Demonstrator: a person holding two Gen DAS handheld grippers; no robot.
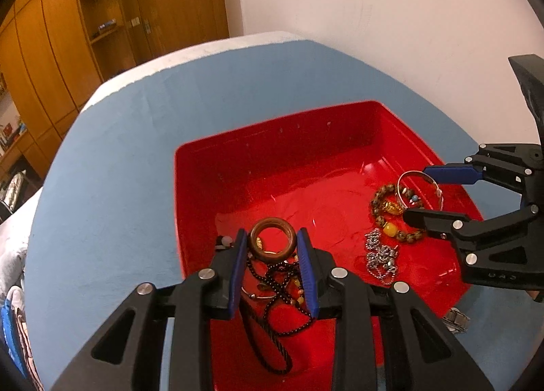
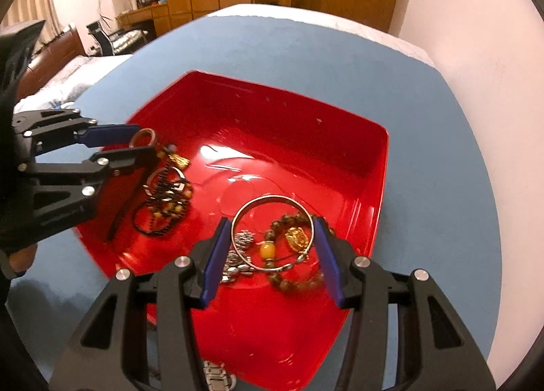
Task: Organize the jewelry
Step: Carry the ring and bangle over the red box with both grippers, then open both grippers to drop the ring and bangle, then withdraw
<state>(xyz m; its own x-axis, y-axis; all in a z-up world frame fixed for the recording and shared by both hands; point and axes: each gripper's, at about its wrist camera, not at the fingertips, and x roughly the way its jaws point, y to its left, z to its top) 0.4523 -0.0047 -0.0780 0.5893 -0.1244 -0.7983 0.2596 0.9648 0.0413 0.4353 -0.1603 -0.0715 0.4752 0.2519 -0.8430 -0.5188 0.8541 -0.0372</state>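
A red tray [image 1: 272,159] [image 2: 357,159] sits on a blue cloth. My left gripper [image 1: 272,243] [image 2: 142,142] is shut on a brown wooden ring [image 1: 273,238] [image 2: 143,137], held above a tangle of dark bead necklaces [image 1: 282,285] [image 2: 166,197]. My right gripper [image 2: 272,226] [image 1: 418,193] is shut on a silver bangle [image 2: 272,202] [image 1: 408,175], over a brown bead bracelet with a yellow bead [image 2: 268,250] [image 1: 391,227] and a silver chain [image 1: 380,255] [image 2: 238,255].
A metal watch band [image 1: 457,319] [image 2: 217,375] lies on the blue cloth [image 1: 119,170] just outside the tray's near edge. Wooden cabinets [image 1: 68,34] and a white wall [image 1: 391,17] stand behind the table. A bed [image 2: 68,78] lies to the left.
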